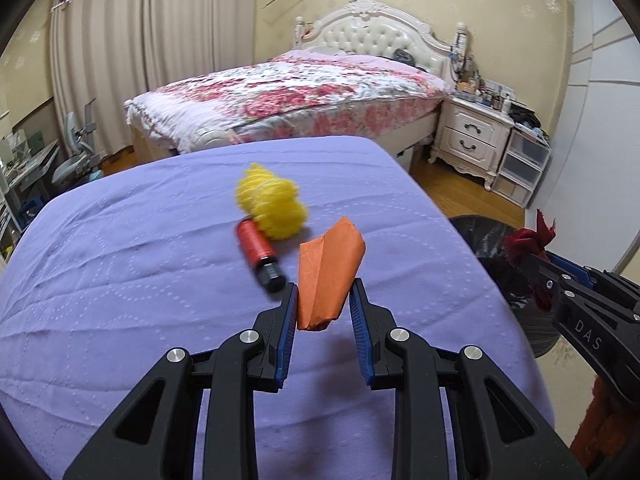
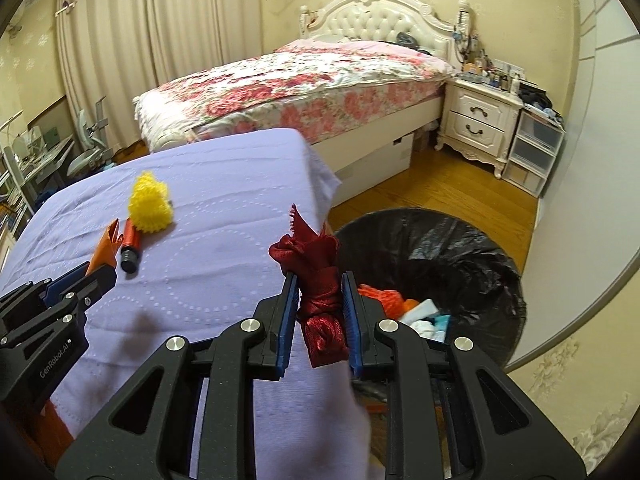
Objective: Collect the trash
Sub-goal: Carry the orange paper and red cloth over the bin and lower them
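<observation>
While the left claw (image 1: 324,300) pinches a folded orange paper (image 1: 330,276) between its blue pads, the paper's lower end sits in the grip and the rest juts forward above the lilac-covered surface (image 1: 140,280). Just beyond the paper, lying on that surface, is a red tube with a black cap (image 1: 260,254), and touching the tube's far end is a yellow mesh ball (image 1: 272,206). Off the right edge of the surface, the right claw (image 2: 320,296) is clamped on a knotted dark red cloth (image 2: 320,280), whose frayed end sticks up past the fingertips. Beside the surface's right edge, on the wooden floor (image 2: 440,184), stands a bin lined with a black bag (image 2: 460,248); orange, white and pale blue scraps (image 2: 412,308) lie inside it, and the red cloth hangs near its rim on the surface's side. Farther beyond the surface stand a bed with a floral cover (image 2: 300,88) and a white nightstand (image 2: 476,120).
</observation>
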